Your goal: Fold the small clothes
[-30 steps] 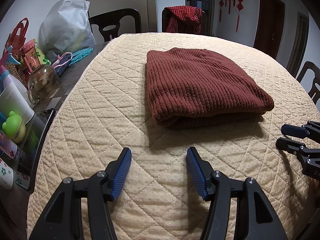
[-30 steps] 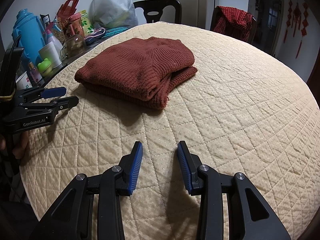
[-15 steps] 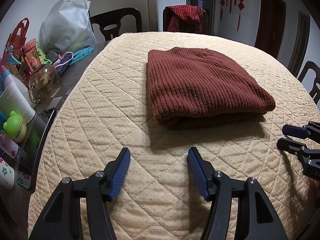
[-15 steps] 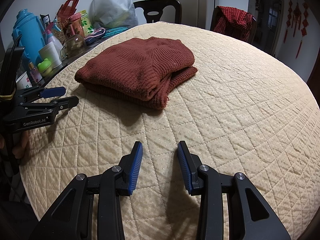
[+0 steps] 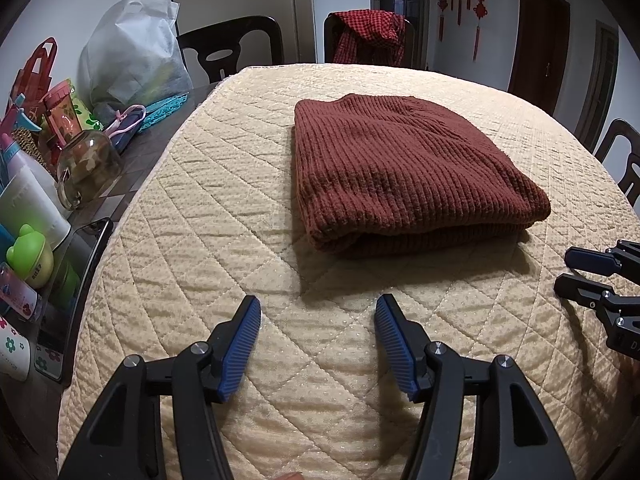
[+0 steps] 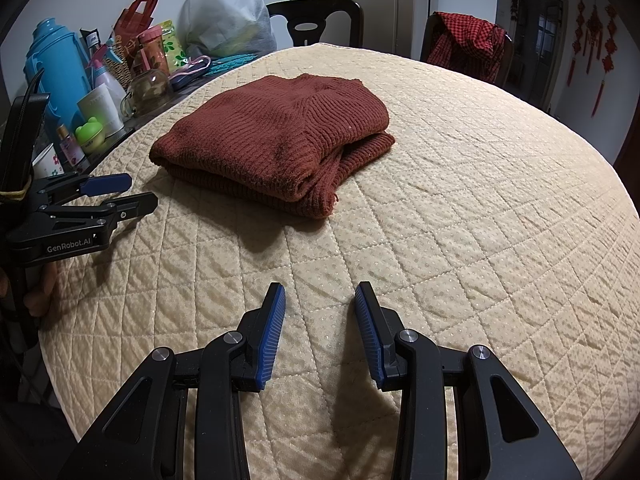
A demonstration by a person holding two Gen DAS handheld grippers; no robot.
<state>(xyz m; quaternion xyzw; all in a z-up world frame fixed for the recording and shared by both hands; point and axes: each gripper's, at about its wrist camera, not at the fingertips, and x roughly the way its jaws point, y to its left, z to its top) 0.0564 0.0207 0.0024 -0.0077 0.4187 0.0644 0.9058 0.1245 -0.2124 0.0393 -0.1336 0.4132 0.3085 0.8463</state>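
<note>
Right, both grippers are parked over the near edge of the quilted beige cover [image 5: 248, 184] that dresses the table, and neither has anything in it. The left gripper [image 5: 318, 334] has its blue ribbed pads spread wide, only bare quilt showing in the gap. The right gripper [image 6: 320, 320] stands open too, its gap the narrower of the two, nothing between the pads. Each one shows up in the other's view: the left off at the left edge of the right wrist view, with part of a hand [image 6: 38, 292] on its handle, the right poking in from the right edge of the left wrist view.

And the brown knit sweater [image 5: 404, 172] lies folded into a thick, neat rectangle in the middle of the cover, well ahead of both sets of pads and touched by neither. Its layered open ends face the right gripper, with one loose corner sticking out.

Along the left edge of the table sit a blue flask [image 6: 60, 68], a glass jar [image 5: 86, 168], a green frog toy [image 5: 30, 256] and a white bag [image 5: 132, 60]. A red checked garment [image 5: 370, 34] hangs over a chair at the far edge.
</note>
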